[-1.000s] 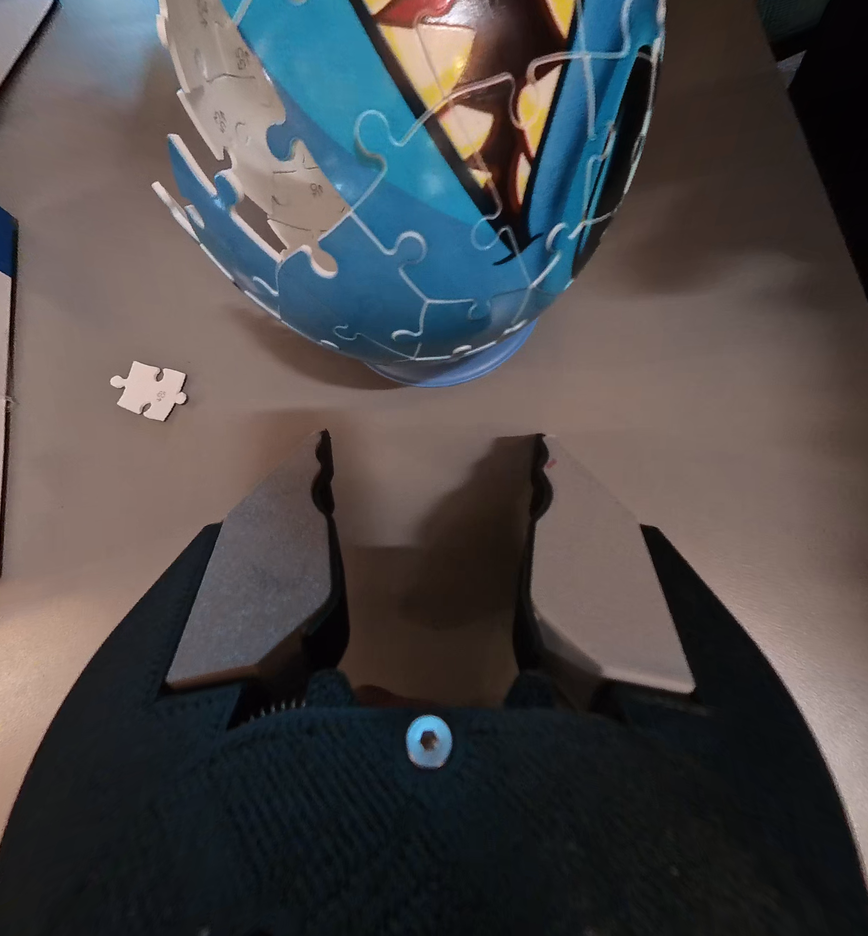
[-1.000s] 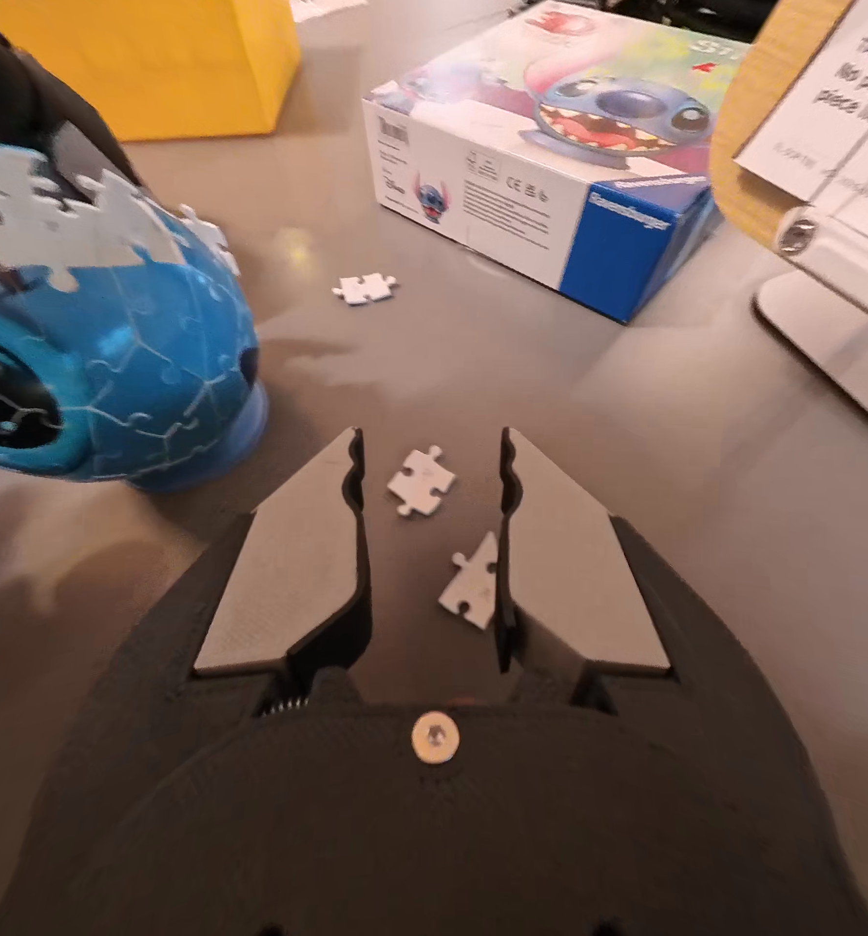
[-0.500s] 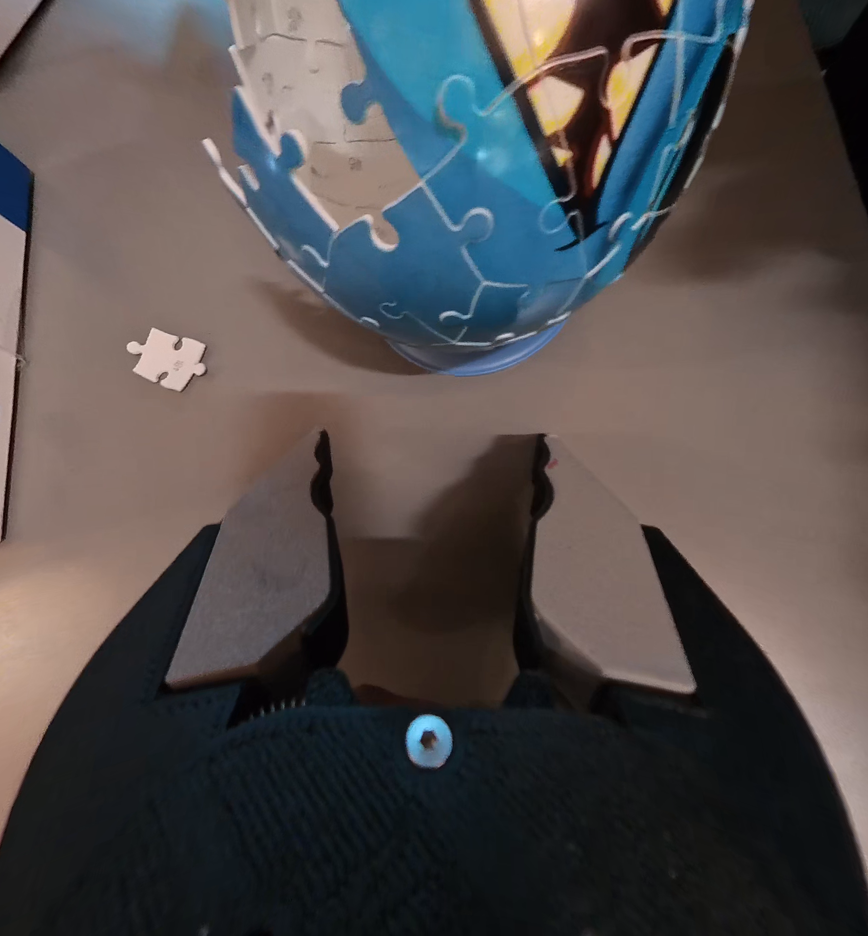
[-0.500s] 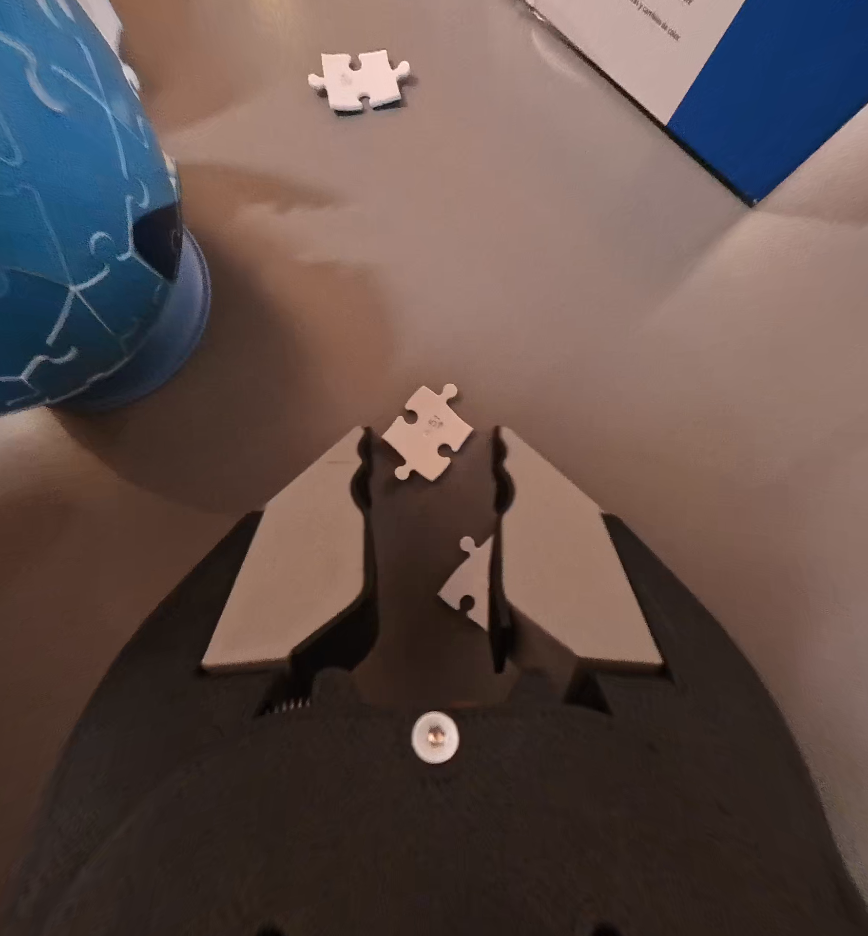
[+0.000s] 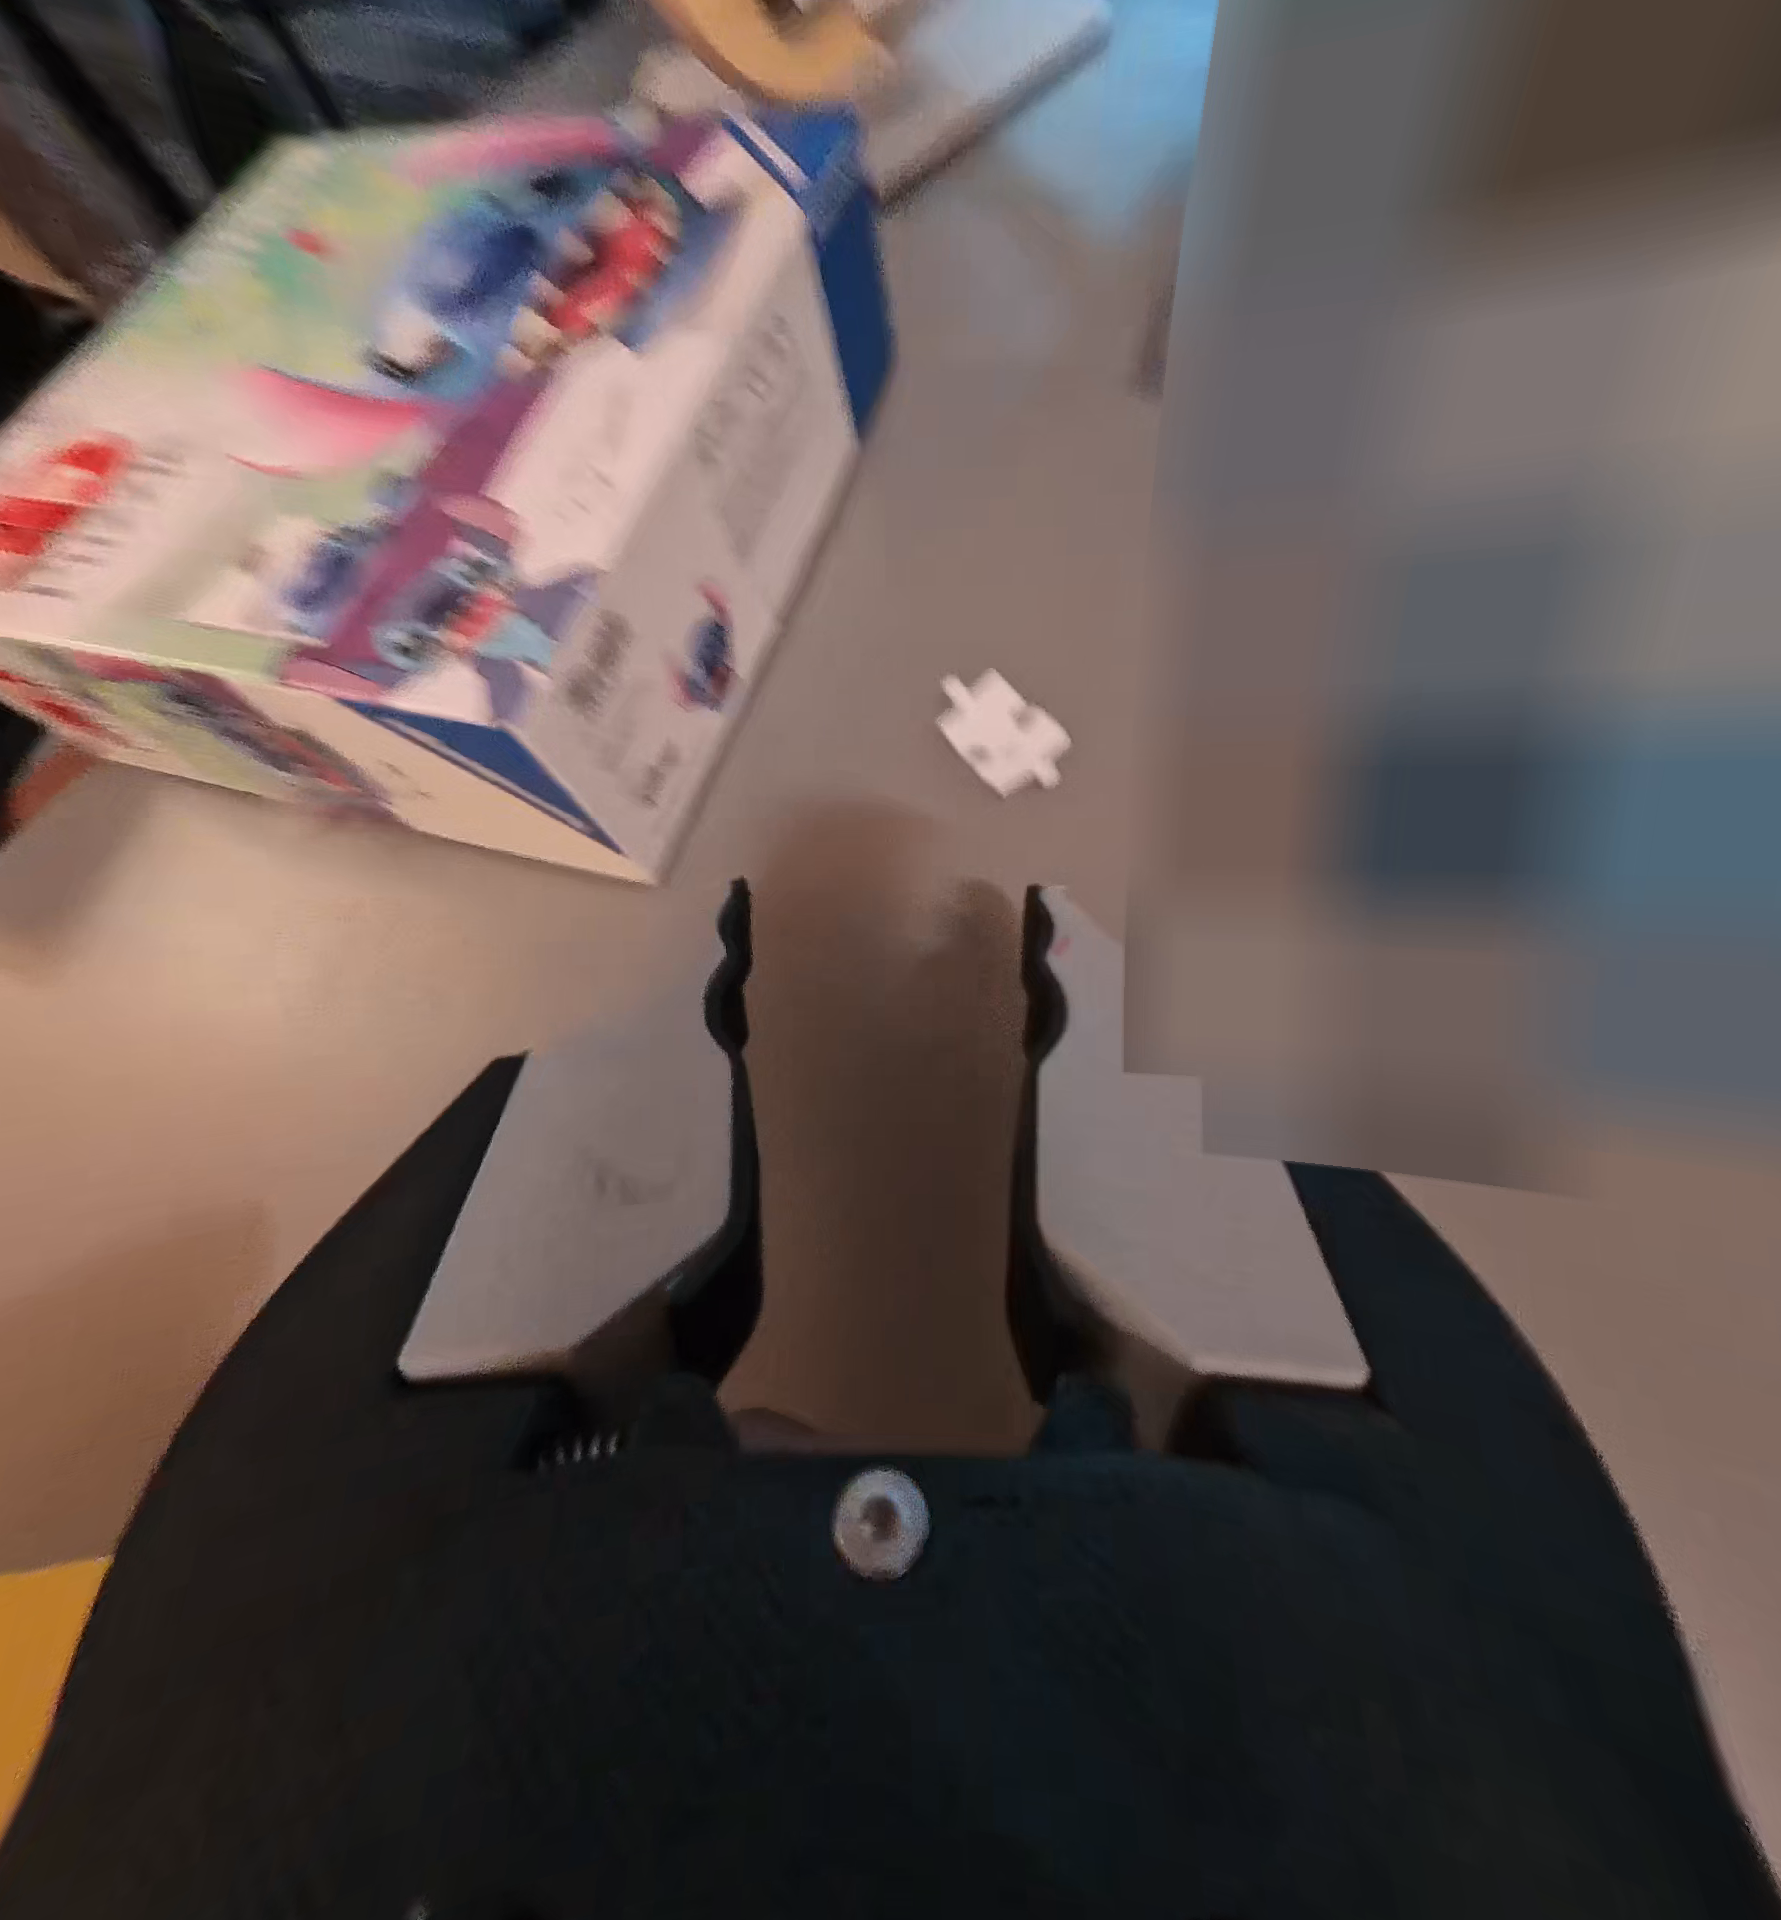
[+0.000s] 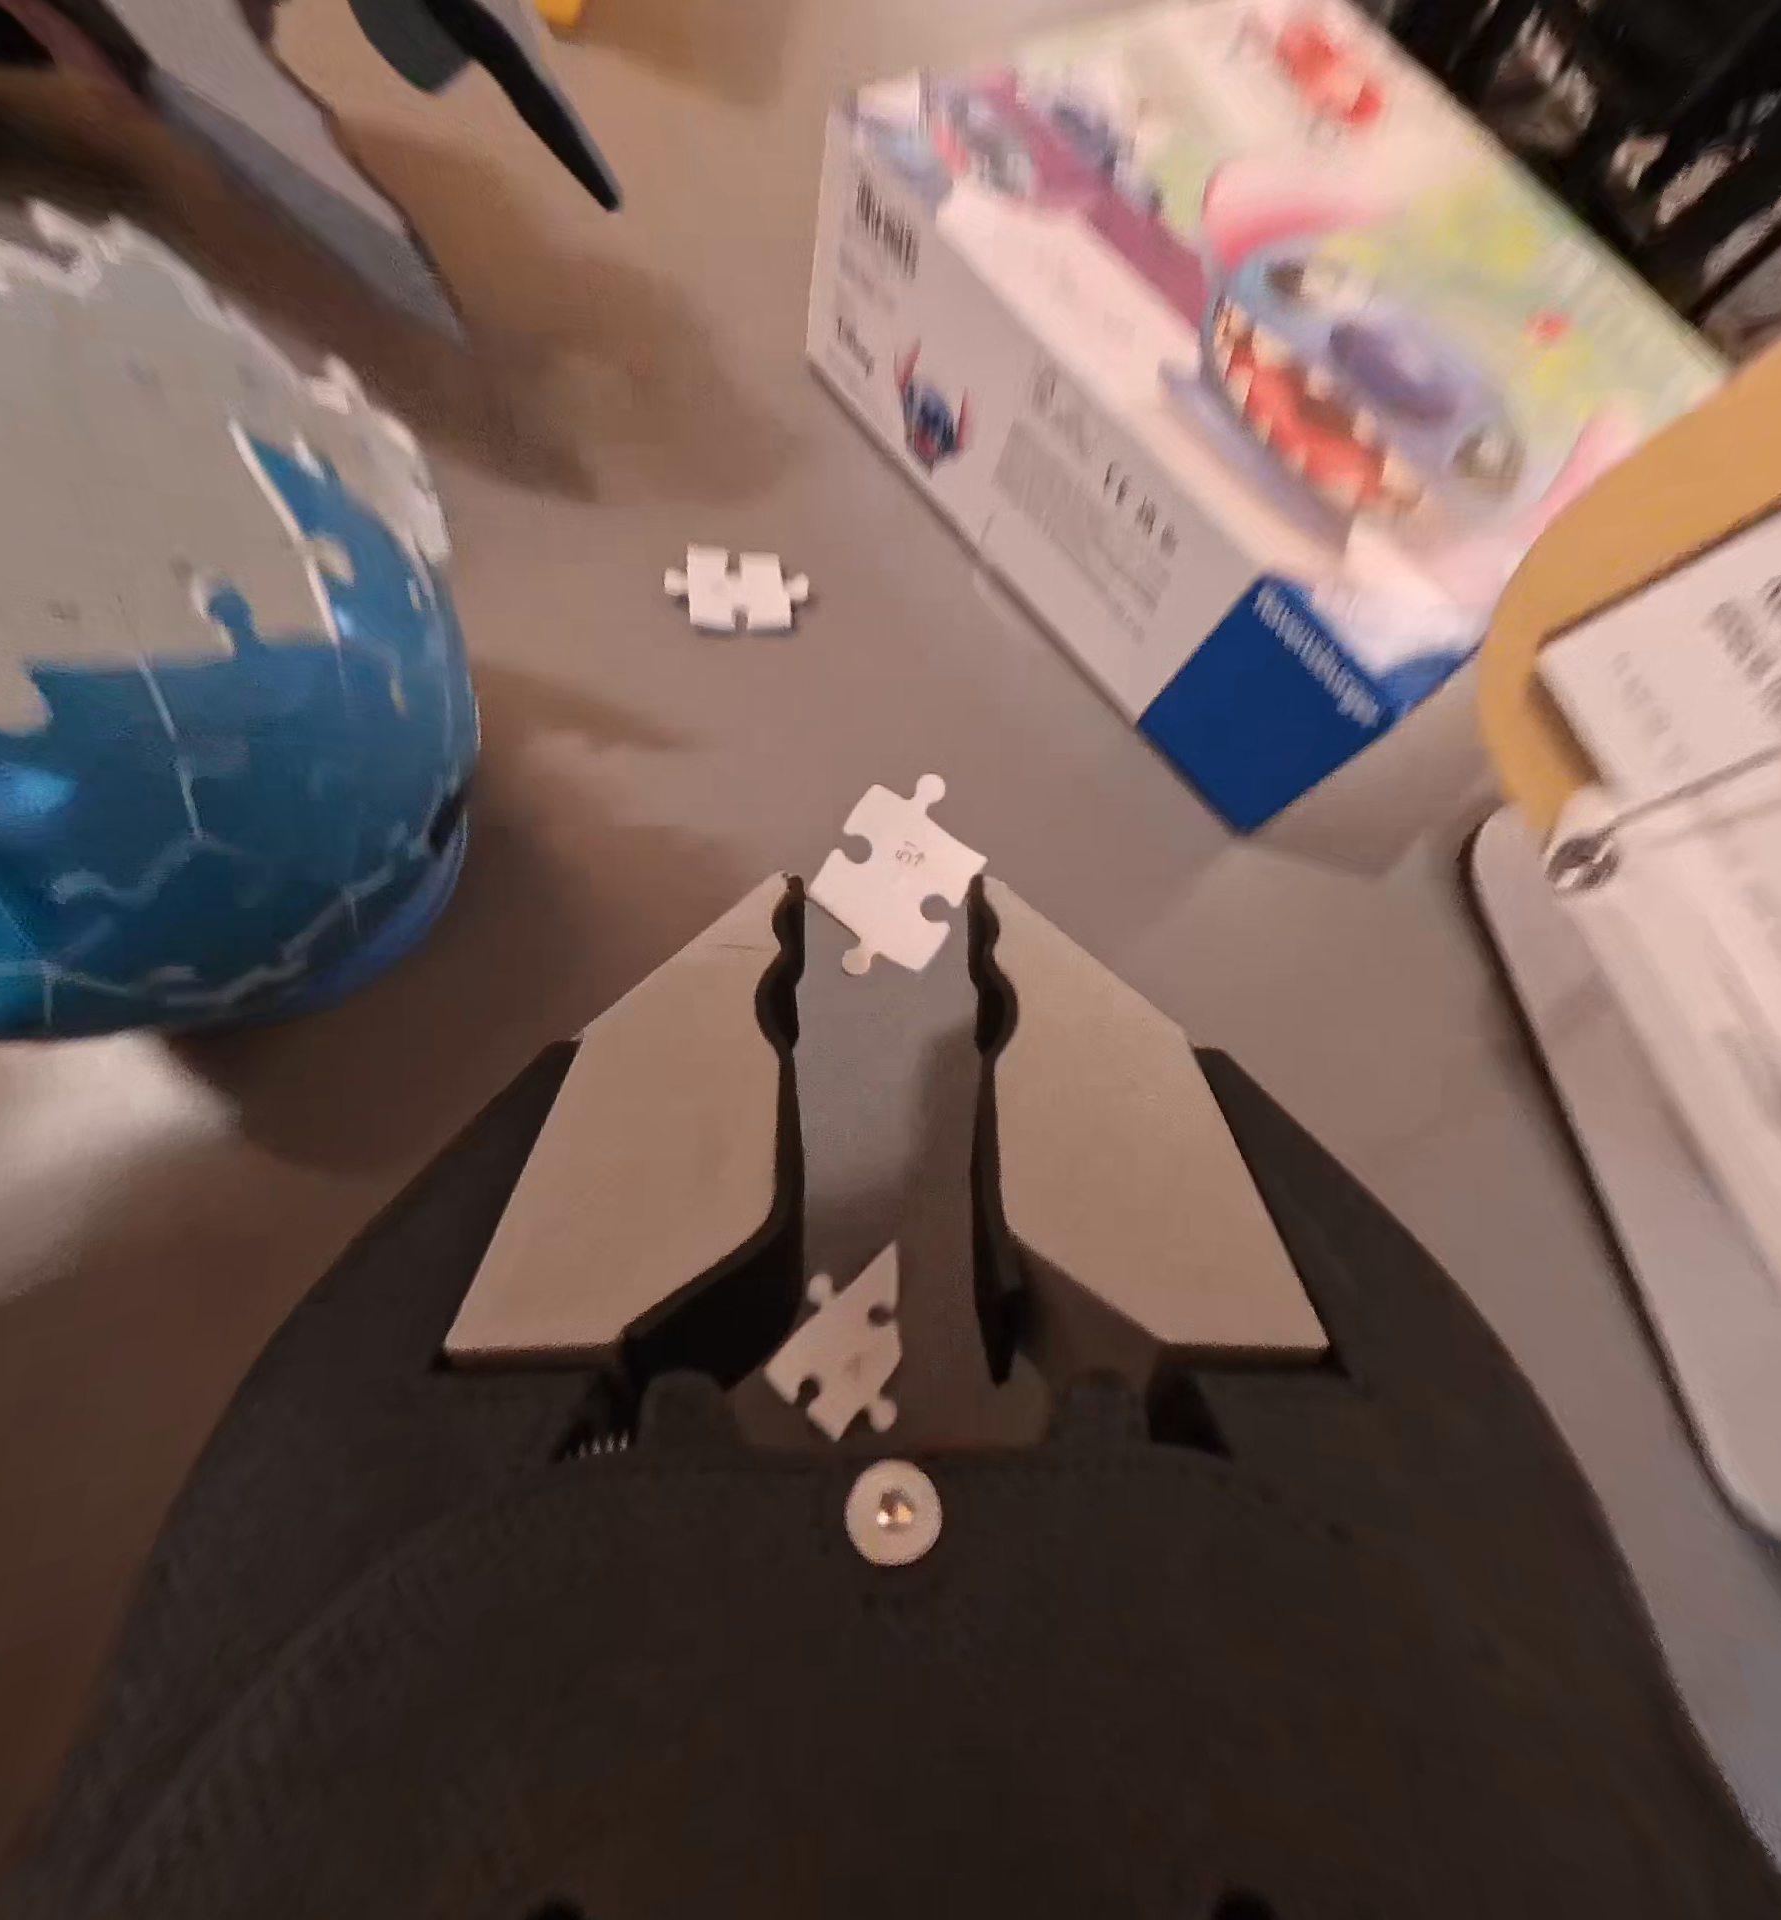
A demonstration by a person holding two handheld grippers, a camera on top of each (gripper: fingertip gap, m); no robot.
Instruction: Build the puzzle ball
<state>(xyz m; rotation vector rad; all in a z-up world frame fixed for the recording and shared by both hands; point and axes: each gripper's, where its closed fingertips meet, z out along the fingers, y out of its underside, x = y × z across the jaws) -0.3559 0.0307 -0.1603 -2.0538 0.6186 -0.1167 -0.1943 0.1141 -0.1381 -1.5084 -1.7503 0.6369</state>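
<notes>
Grey tabletop [image 6: 1281, 1039] is carrying everything in both views, and both views are smeared by motion blur.

Right gripper [image 6: 884, 883] is pointing down at the table with its jaws parted. A white puzzle piece [image 6: 898, 883] is sitting right at the fingertips, face down; its corners are lying at or touching both tips, but whether it is being pinched or is lying on the table cannot be told. A second white piece [image 6: 844, 1351] is lying deep in the gap near the base of the fingers, on the table under the gripper.

Partly built puzzle ball [image 6: 138, 727] is sitting to the left of this gripper, blue below and pale grey-white above with a jagged unfinished edge, resting on a blue base. It is apart from the fingertips.

Two joined white pieces [image 6: 738, 589] are lying farther off, between the ball and the puzzle box [image 6: 1229, 436]. A paper sheet on a pale stand [image 6: 1644, 1039] is showing at the right edge.

Left gripper [image 5: 884, 904] is hanging over bare table with jaws released and nothing between them; in the right view it is showing at top left [image 6: 512, 114]. The box [image 5: 429, 457] is lying to its left, and the joined pair [image 5: 1002, 729] is lying just ahead, slightly right. A yellow thing [image 5: 3, 1683] is showing at the lower left corner.
</notes>
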